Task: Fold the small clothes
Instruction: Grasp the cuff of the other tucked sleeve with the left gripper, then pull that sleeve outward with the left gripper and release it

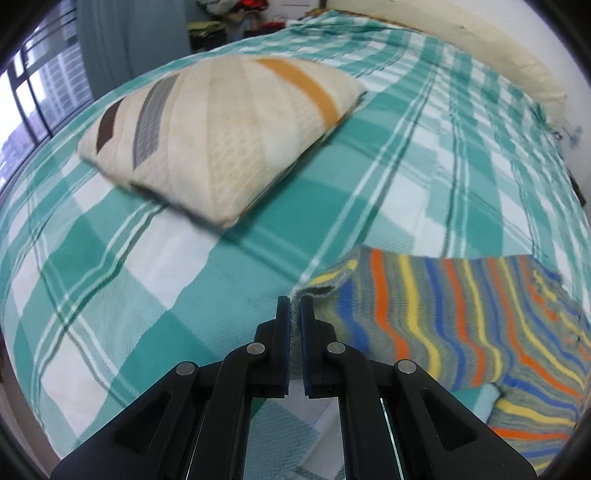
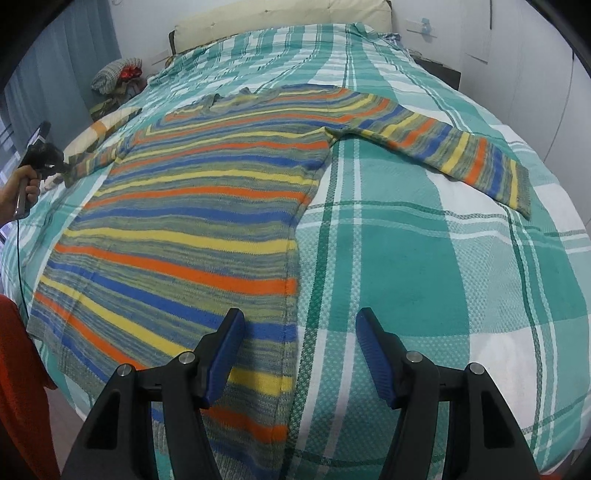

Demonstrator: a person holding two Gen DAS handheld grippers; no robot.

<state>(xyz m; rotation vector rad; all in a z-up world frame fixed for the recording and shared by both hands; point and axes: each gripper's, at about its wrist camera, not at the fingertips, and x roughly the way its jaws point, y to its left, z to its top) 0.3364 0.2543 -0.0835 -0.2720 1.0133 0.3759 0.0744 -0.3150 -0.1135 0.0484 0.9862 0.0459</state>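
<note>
A striped knit sweater [image 2: 207, 221] in orange, yellow, blue and grey lies flat on the bed, its right sleeve [image 2: 461, 155] stretched out to the right. My left gripper [image 1: 294, 306] is shut on the cuff of the left sleeve [image 1: 424, 314] and holds it just above the bed; it also shows at the far left in the right wrist view [image 2: 62, 168]. My right gripper [image 2: 299, 332] is open and empty, hovering over the sweater's right side seam near the hem.
The bed has a teal and white plaid cover [image 2: 424, 277]. A beige striped pillow [image 1: 221, 133] lies beyond the left gripper. A cream headboard [image 2: 280, 18] stands at the far end. Piled clothes [image 2: 118, 74] sit at the far left. Something red [image 2: 22, 387] is at the near left edge.
</note>
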